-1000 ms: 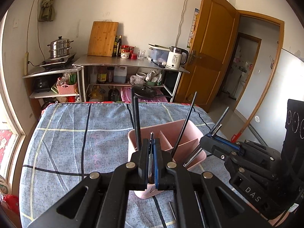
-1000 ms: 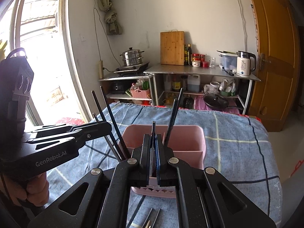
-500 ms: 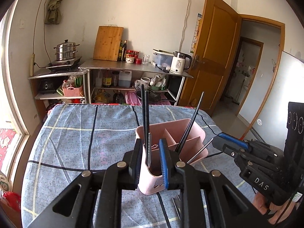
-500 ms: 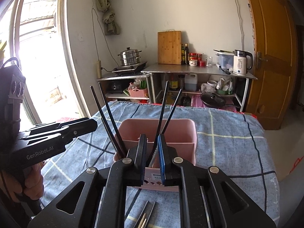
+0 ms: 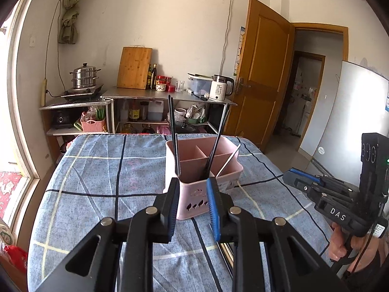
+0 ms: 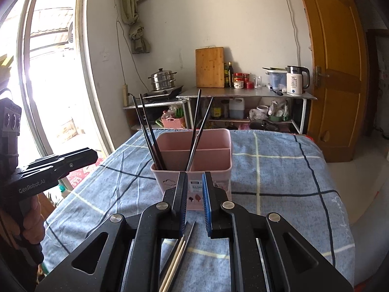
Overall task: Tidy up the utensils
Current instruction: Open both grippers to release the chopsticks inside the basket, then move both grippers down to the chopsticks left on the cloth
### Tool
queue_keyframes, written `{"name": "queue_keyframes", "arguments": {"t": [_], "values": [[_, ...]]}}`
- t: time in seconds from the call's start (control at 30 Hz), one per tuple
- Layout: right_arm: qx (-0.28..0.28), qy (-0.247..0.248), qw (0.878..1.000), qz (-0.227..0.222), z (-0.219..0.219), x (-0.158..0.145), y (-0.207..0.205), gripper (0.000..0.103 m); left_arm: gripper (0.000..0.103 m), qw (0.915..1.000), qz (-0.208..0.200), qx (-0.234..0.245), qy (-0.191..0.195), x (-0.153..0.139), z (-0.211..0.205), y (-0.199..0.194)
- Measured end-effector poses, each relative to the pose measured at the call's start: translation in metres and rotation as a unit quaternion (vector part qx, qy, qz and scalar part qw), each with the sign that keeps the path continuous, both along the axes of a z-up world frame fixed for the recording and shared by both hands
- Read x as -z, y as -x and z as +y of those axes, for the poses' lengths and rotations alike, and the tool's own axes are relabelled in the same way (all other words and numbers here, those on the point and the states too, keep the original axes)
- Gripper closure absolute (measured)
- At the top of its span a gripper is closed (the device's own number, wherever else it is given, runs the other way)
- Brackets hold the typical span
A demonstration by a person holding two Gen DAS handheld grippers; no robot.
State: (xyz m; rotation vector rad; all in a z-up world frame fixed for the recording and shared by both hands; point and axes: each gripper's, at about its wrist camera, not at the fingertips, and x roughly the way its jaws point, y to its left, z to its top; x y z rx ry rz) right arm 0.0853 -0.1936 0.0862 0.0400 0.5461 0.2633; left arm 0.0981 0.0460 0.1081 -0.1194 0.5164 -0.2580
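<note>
A pink holder (image 5: 204,168) with inner dividers is seen standing on the blue checked cloth of the counter (image 5: 97,170); black chopsticks (image 6: 149,131) lean upright in its near compartments, two at the left and two nearer the middle in the right wrist view, with a paler stick (image 5: 228,157) leaning at the right side in the left wrist view. The step in hand is judged to be the release after a drop into the holder. The left hand-held gripper (image 5: 192,205) is held just short of the holder, its jaws opening with nothing gripped between them; the right hand-held gripper (image 6: 194,194) is slightly parted and likewise empty, the holder's front wall showing through the gap.

More utensils (image 6: 178,250) are left lying on the cloth under the right hand-held gripper: pale sticks and darker or metal ones, side by side. The next move is judged to call for a lowering toward these, a wider opening, and a grip on one pair without the neighbours being scattered.

Much is hidden: the lying utensils are cut off by the gripper body, so their count and kind cannot be told; the holder's floor and far compartments are not seen into; only a thumb and part of each hand can be made out at the frame edges.
</note>
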Motion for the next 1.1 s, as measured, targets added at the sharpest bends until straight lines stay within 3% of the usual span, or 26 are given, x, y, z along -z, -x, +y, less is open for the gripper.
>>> {"name": "queue_keyframes", "arguments": {"t": [0.53,1.1], "values": [[0.016,-0.009,0.999,0.028,-0.017,0.034,0.051,0.091,0.079,0.9997,0.017,-0.007,0.012,0.040,-0.005,0.053],[0.001,-0.006,0.997,0.081,-0.009,0.069,0.035,0.091,0.074,0.9978,0.065,0.006,0.012,0.073,-0.021,0.041]]}}
